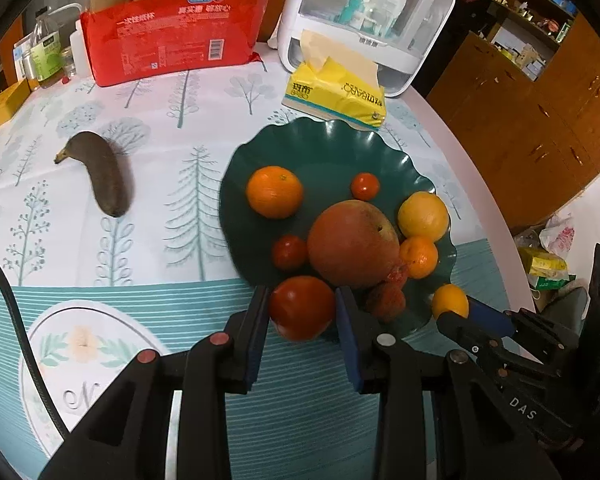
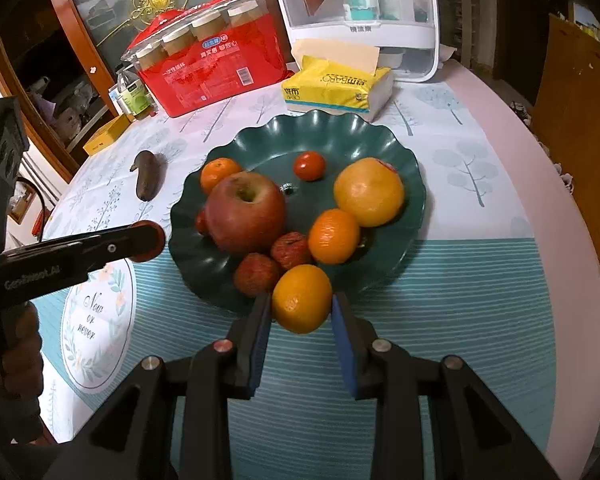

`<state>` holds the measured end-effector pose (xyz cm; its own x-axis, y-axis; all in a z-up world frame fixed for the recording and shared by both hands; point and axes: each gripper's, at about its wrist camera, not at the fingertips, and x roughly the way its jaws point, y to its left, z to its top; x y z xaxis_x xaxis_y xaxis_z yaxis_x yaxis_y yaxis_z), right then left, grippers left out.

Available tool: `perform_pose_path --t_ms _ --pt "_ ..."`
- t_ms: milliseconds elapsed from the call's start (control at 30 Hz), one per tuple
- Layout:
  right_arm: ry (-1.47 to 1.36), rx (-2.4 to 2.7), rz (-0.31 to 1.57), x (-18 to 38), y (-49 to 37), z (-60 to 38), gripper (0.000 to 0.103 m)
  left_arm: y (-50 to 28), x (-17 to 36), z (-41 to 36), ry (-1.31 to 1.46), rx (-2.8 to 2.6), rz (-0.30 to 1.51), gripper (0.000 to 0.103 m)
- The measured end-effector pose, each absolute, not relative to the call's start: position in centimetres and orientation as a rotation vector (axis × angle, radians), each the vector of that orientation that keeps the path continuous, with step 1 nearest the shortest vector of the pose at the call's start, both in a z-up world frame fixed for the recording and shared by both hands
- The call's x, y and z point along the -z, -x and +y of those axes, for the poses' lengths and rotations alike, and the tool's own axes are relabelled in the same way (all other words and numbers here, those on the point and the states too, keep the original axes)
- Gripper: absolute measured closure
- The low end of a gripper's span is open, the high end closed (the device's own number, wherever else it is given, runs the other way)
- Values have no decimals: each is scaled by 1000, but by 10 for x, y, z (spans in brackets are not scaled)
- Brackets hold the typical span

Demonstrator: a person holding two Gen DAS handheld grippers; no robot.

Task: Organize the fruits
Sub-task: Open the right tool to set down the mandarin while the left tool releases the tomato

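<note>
A dark green scalloped plate (image 1: pixel 332 148) (image 2: pixel 324 136) holds a big red apple (image 1: pixel 352 240) (image 2: pixel 246 212), oranges, small tomatoes and two lychees (image 2: pixel 256 274). My left gripper (image 1: pixel 303 306) is shut on a red tomato (image 1: pixel 302 307) at the plate's near edge; it also shows in the right wrist view (image 2: pixel 146 242). My right gripper (image 2: pixel 301 300) is shut on a small orange (image 2: pixel 301 298) (image 1: pixel 450 300) at the plate's near rim. A dark overripe banana (image 1: pixel 106 176) (image 2: pixel 148 178) lies on the tablecloth left of the plate.
Behind the plate are a yellow tissue pack (image 1: pixel 336 92) (image 2: pixel 336 88), a red pack of paper cups (image 1: pixel 168 32) (image 2: pixel 208 68) and a white storage box (image 1: pixel 364 12) (image 2: pixel 360 16). Bottles (image 1: pixel 46 52) and a yellow box (image 2: pixel 108 134) stand at the far left. The round table's edge (image 1: pixel 476 184) curves on the right.
</note>
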<state>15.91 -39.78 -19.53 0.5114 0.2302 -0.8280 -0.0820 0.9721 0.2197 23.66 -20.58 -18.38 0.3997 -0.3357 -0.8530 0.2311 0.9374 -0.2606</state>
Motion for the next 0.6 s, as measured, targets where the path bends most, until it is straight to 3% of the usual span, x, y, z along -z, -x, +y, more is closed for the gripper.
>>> perform_pose_path --t_ms 600 --pt "-183 -286 1026 213 -176 -405 71 -247 198 -228 117 355 1144 69"
